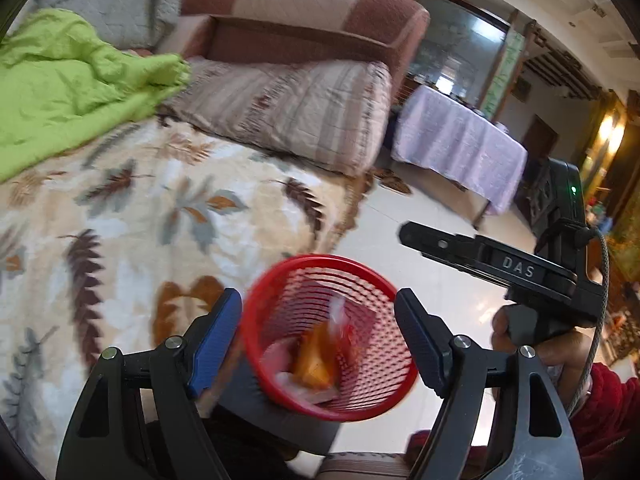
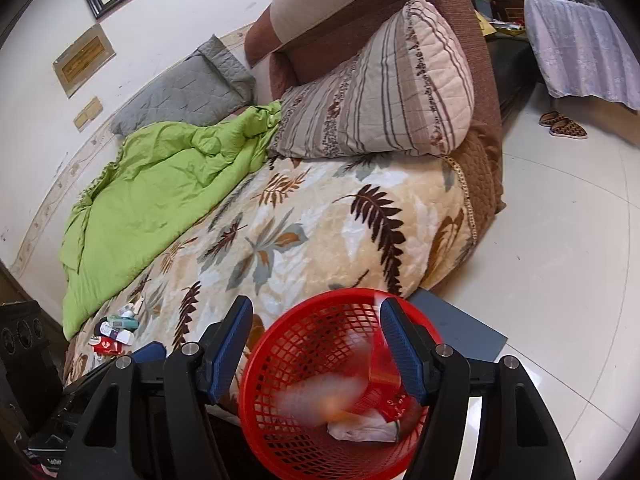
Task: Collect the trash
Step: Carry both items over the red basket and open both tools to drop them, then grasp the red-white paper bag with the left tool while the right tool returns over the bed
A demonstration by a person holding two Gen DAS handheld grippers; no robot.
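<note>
A red mesh basket (image 1: pixel 372 400) stands on a dark stool by the bed; it also shows in the right wrist view (image 2: pixel 280 364). Inside lie white crumpled paper (image 2: pixel 360 428) and orange and red wrappers (image 1: pixel 316 360). A blurred orange-red piece (image 2: pixel 320 396) is in motion inside the basket. My left gripper (image 1: pixel 320 340) is open and empty above the basket. My right gripper (image 2: pixel 316 348) is open over the basket; it appears from the side in the left wrist view (image 1: pixel 412 236).
The bed has a leaf-print blanket (image 2: pixel 300 232), a green quilt (image 2: pixel 152 184) and a striped cushion (image 2: pixel 380 88). Small packets (image 2: pixel 116 332) lie on its near left corner. A cloth-covered table (image 1: pixel 460 140) and slippers (image 2: pixel 564 124) are on the tiled floor.
</note>
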